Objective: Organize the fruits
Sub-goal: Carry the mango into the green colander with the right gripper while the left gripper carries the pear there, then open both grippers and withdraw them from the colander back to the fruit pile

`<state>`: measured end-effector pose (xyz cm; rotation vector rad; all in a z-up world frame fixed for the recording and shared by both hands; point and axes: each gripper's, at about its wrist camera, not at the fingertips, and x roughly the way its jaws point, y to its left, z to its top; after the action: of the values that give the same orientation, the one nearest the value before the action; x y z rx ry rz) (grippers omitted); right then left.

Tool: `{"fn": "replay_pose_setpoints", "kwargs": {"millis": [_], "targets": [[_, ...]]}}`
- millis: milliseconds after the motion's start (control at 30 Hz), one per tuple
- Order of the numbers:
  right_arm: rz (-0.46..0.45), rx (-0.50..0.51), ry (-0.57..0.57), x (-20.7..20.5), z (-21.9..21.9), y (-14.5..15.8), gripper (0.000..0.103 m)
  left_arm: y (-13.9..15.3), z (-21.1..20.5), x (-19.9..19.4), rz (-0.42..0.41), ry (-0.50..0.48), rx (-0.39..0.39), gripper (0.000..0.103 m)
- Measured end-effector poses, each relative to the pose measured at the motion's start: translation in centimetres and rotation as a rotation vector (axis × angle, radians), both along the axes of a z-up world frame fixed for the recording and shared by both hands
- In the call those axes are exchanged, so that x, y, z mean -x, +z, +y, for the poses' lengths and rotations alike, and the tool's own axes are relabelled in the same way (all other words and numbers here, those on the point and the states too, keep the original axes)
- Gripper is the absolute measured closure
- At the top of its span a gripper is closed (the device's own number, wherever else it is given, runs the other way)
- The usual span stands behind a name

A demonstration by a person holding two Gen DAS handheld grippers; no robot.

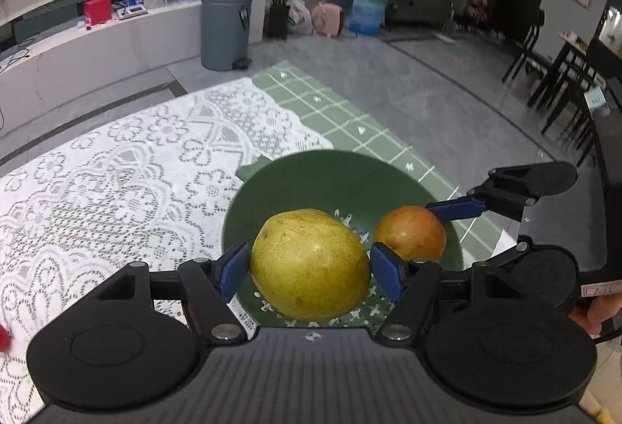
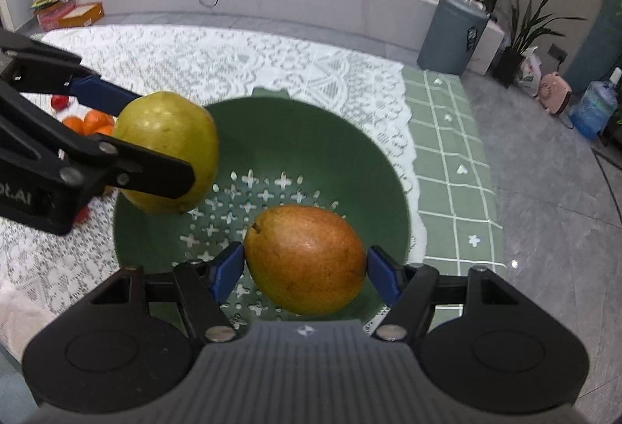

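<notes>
My left gripper clamping a yellow-green pear, my right gripper clamping a russet pear, both over the green colander, near the tablecloth's right edge, oranges left.

Each hand-held gripper is matte black plastic with two round disc housings flanking a ribbed grey centre panel bearing a small white emblem. On the left hand-held gripper, silver screws pin the black linkage arms, which end in blue finger pads. The right hand-held gripper looks identical. Beside the right disc housing, the person's bare fingers show under a white label.
</notes>
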<state>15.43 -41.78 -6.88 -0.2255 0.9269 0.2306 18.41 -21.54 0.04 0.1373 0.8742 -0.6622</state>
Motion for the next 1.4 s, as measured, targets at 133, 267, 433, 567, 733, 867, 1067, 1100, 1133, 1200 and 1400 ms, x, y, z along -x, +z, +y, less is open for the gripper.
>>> {"fn": "replay_pose_setpoints", "kwargs": {"millis": [133,267,433,567,733,867,1067,1100,1133,1200,1400], "targets": [[0.032,0.008,0.011,-1.0,0.0,-0.9,0.036,-0.8,-1.0,-0.7,0.03,-0.027,-0.034,0.024],[0.07,0.026,0.02,-1.8,0.1,-1.9,0.036,-1.6,-1.9,-1.1,0.065,-0.049,-0.082,0.024],[0.094,0.064,0.046,-2.0,0.5,-2.4,0.036,-2.7,-2.6,-1.5,0.112,-0.051,-0.141,0.024],[0.116,0.083,0.077,-2.4,1.1,-2.7,0.036,-3.3,-3.0,-1.7,0.125,-0.072,-0.171,0.024],[0.13,0.098,0.112,-2.5,1.1,-2.6,0.036,-3.3,-3.3,-1.9,0.148,-0.082,-0.195,0.024],[0.131,0.1,0.132,-2.3,1.0,-2.4,0.036,-3.4,-3.5,-2.0,0.174,-0.084,-0.204,0.024],[0.145,0.099,0.139,-2.2,0.9,-2.3,0.036,-3.5,-3.6,-1.2,0.127,-0.104,-0.217,0.025],[0.146,0.09,0.138,-2.3,0.8,-2.2,0.035,-3.3,-3.6,-1.1,0.109,-0.104,-0.21,0.028],[0.149,0.086,0.14,-2.3,0.8,-2.0,0.035,-3.1,-3.5,-1.1,0.107,-0.106,-0.197,0.027],[0.147,0.093,0.147,-2.3,1.0,-1.8,0.035,-2.8,-3.4,-1.3,0.125,-0.107,-0.178,0.027],[0.141,0.096,0.135,-2.0,0.9,-1.5,0.032,-2.2,-3.0,-1.0,0.12,-0.084,-0.168,0.028]]}}
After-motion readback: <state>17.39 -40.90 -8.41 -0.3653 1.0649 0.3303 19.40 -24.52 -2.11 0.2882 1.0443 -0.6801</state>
